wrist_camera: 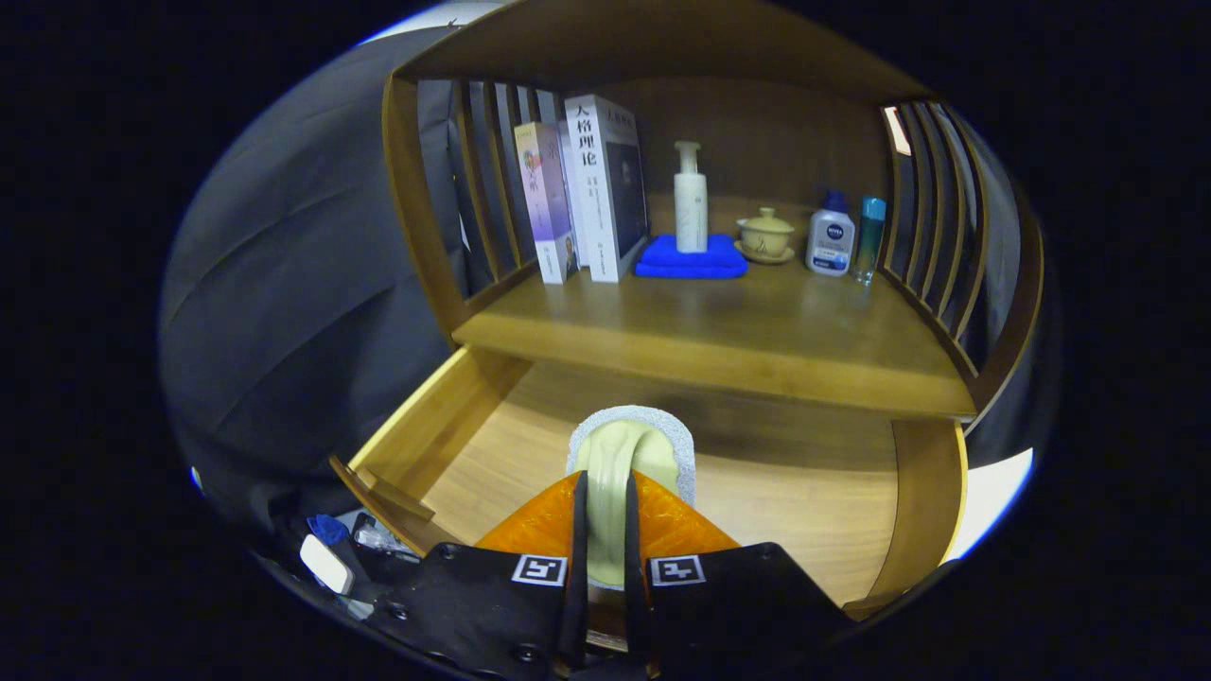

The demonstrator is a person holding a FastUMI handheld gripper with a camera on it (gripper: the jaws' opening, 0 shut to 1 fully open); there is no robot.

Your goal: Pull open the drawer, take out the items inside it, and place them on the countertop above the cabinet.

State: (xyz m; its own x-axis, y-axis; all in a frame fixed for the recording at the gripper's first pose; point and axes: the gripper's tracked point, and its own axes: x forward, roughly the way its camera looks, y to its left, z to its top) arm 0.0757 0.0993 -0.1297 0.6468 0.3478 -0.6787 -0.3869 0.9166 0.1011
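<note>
Fingers are hiding the sponge's near end; we're pinching it over the drawer, books and bottles crowding the countertop above.

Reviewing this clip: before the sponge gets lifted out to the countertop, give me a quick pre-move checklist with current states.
1. Wooden drawer pulled open: ok.
2. Gripper fingers pinching the pale green sponge with grey scouring edge from both sides: ok.
3. Sponge clear of the drawer floor: cannot tell.
4. Free spot on the wooden countertop in front of the folded blue cloth and white pump bottle: ok.
5. Other items left in the drawer: cannot tell, fingers hide part.
</note>
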